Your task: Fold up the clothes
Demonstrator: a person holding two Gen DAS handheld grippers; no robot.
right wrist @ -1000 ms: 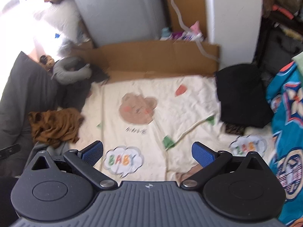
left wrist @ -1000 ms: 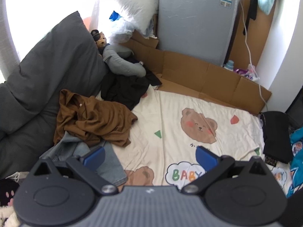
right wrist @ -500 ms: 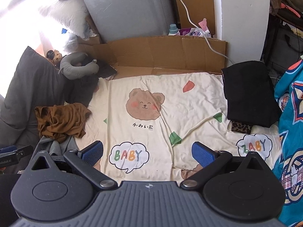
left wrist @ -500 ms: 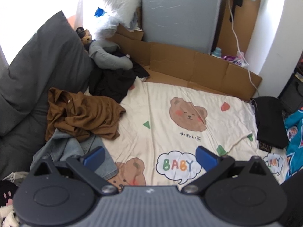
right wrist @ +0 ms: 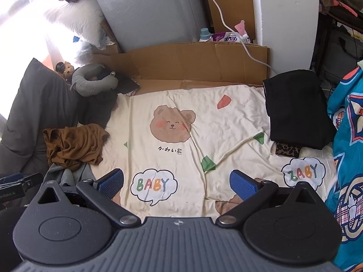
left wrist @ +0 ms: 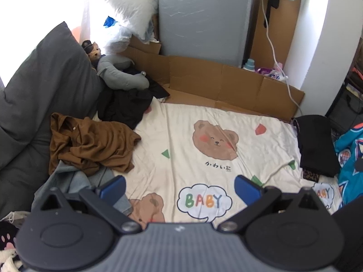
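Tongs (left wrist: 179,187) (right wrist: 177,182) gape empty above bear sheet (left wrist: 181,136).

Crumpled brown shirt (left wrist: 90,145) lies atop grey garment (left wrist: 74,181) at sheet's left edge.

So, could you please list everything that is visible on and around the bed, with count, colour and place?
sheet: one, cream with bear and BABY prints, covers the bed
brown top: one, brown, crumpled at the sheet's left edge
jeans: one, grey-blue, partly under the brown top
black clothes: one heap, black, far left by the neck pillow
neck pillow: one, grey, far left corner
folded black garment: one, black, right edge of the sheet
big pillow: one, dark grey, left side
cardboard: brown, along the far edge
blue blanket: one, blue patterned, far right
left gripper: fingers open, empty
right gripper: fingers open, empty
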